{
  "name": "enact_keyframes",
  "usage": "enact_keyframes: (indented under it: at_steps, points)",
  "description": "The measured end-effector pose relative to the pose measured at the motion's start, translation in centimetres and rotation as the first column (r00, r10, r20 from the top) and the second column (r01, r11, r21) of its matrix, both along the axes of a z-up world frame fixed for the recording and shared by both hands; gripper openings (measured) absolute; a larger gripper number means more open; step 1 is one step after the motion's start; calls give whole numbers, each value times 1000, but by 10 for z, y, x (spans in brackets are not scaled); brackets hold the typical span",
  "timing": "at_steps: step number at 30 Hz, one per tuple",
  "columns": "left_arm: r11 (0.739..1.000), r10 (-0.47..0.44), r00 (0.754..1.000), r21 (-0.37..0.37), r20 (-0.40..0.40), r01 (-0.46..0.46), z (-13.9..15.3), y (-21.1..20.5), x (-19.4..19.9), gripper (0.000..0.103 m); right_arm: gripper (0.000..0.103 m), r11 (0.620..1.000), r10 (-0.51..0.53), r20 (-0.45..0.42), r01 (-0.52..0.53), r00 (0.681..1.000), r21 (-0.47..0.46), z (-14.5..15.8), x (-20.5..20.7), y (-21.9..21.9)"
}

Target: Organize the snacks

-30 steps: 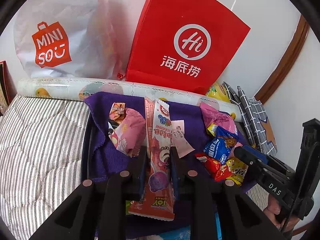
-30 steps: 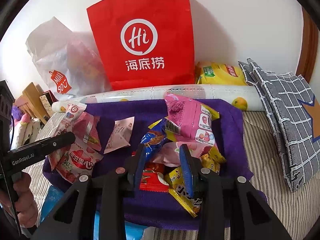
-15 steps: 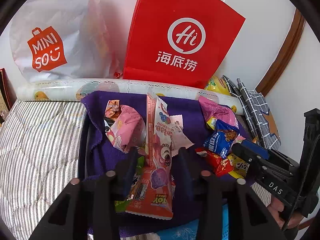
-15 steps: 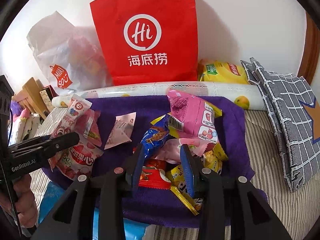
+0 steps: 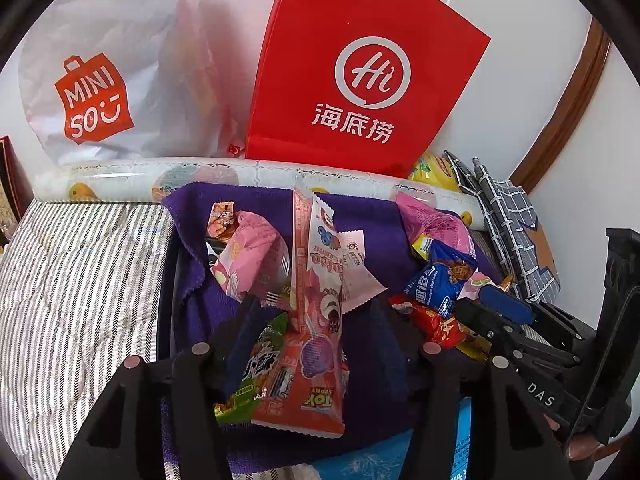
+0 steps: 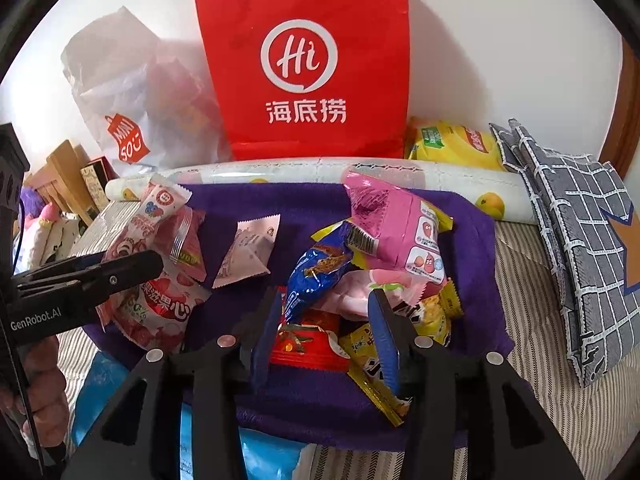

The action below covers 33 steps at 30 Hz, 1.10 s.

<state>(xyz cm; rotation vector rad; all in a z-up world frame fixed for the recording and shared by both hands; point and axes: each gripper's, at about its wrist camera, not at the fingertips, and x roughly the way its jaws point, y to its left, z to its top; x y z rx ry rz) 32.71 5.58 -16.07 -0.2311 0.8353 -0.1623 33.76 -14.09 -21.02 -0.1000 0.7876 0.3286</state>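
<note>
Left gripper (image 5: 316,316) jaws are opening around the long pink packet (image 5: 316,320) at lower centre; right gripper (image 6: 324,320) jaws are opening, seemingly clear of the red packet (image 6: 308,340) between them.

we look down close from both wrists, left and right, sharing the purple cloth (image 5: 248,204) (image 6: 304,208) and red bag (image 5: 360,80) (image 6: 308,68)

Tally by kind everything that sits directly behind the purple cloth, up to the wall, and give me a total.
Carrier bags: 2, the red paper bag and the white plastic bag
Patterned roll: 1
Yellow snack bag: 1
Total: 4
</note>
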Motion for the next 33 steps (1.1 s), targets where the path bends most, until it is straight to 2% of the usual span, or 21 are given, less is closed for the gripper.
enact_keyframes:
  at_steps: [8,12,16,20,25,30,33]
  points:
    - [1000,2,1000,-8,18,-2,4,2,-2,61,58,1000,-2,8,2,1000,12,3,-2,-1]
    - [1000,8,999,-26,38,-7,8,5,-6,63,63,1000,7,42,-7,999,15,10,-8,-1]
    - [999,18,998,-42,61,-15,13,8,-10,71,77,999,27,99,-28,995,15,20,-17,2]
    - [999,40,996,-29,74,-38,16,9,-12,75,82,999,22,121,-27,992,40,27,-21,2]
    - [998,60,994,17,92,-61,21,7,-14,76,82,997,-13,126,3,992,79,38,-22,-3]
    - [999,45,994,17,102,-47,31,4,-19,80,82,996,-58,112,50,992,79,51,-32,-6]
    - [998,33,997,42,75,-36,35,0,-25,82,82,992,-113,94,107,989,65,60,-43,-9]
